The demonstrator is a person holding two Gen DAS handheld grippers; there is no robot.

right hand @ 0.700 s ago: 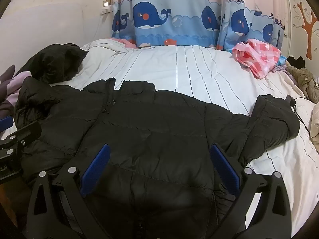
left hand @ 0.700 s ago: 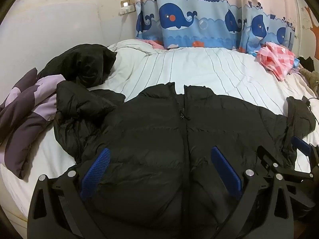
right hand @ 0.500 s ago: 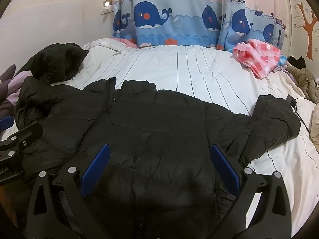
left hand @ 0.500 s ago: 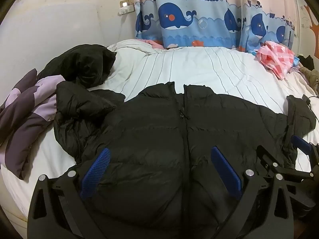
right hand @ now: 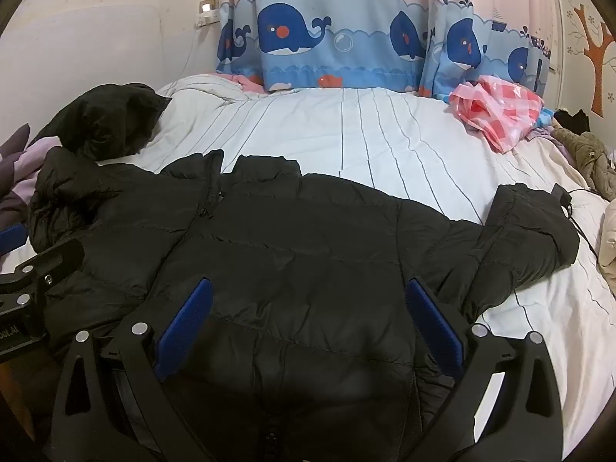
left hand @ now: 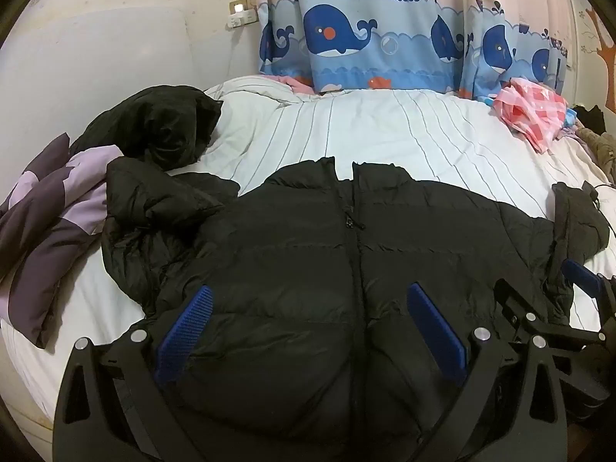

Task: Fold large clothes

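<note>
While it lies front-up across the near edge of the bed (left hand: 385, 131), the black puffer jacket (left hand: 346, 269) has its zip closed up to the collar, which points toward the far edge and the curtain. One sleeve is bunched and folded back toward the bed's left edge (left hand: 154, 208); the other stretches out toward the right edge, its cuff bent (right hand: 539, 227).

The left gripper (left hand: 308, 331) hovers over the jacket's lower front with its blue-padded fingers spread wide — nothing is pinched between them. The right gripper (right hand: 308, 327) hangs just beside it over the jacket's right half, likewise spread wide and empty. Each shows at the edge of the other's view; the white lettering on the left gripper's body there is too cut off to read.

On the striped white sheet, a second black jacket (left hand: 161, 127) is heaped at the far left corner, next to a purple and lilac pillow (left hand: 42, 223) on the left edge. A pink checked cloth (right hand: 500, 111) sits at the far right corner, with an olive garment (right hand: 589, 154) beyond it. Behind the bed hangs a whale-and-sailboat curtain (left hand: 365, 38) — beside it a wall socket (left hand: 240, 11) with a small lit lamp.
</note>
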